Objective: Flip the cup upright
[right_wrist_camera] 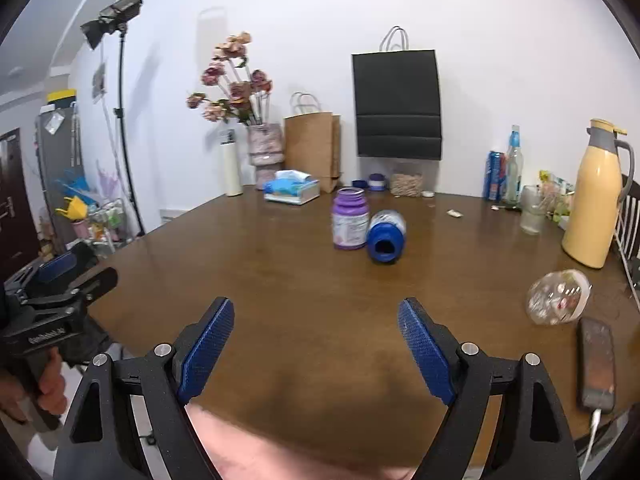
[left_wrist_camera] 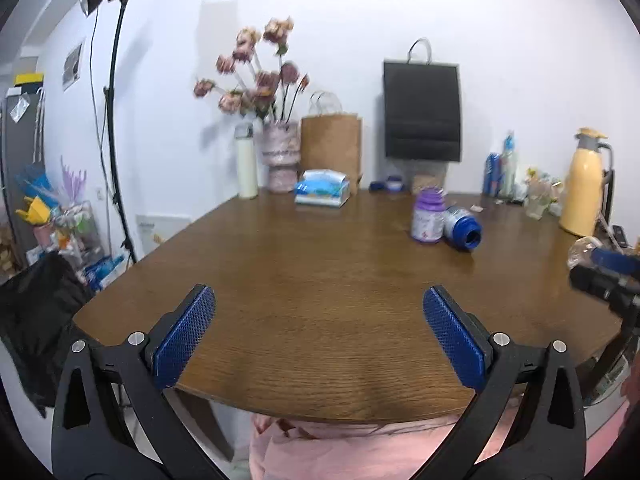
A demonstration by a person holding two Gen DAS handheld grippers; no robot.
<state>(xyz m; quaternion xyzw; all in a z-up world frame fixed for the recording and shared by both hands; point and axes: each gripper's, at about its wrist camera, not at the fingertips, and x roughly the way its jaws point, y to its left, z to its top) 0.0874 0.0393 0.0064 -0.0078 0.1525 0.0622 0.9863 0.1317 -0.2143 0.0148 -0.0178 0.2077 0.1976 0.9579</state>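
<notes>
White wall backs a brown wooden table (right_wrist_camera: 280, 280) crowded along its far edge. Near the middle lies one blue cup (right_wrist_camera: 385, 237) on its side, long axis running toward me, dark mouth facing my right gripper (right_wrist_camera: 316, 346). Its body looks silvery with a blue rim band. Just left of it, close or touching, stands one purple jar (right_wrist_camera: 350, 219), upright. Two paper bags sit behind, one brown (right_wrist_camera: 314, 140), one black (right_wrist_camera: 398, 104). I hold two grippers; both my left gripper (left_wrist_camera: 319, 330) and the right are spread wide, holding nothing, near the table's front edge, well apart from the cup.
</notes>
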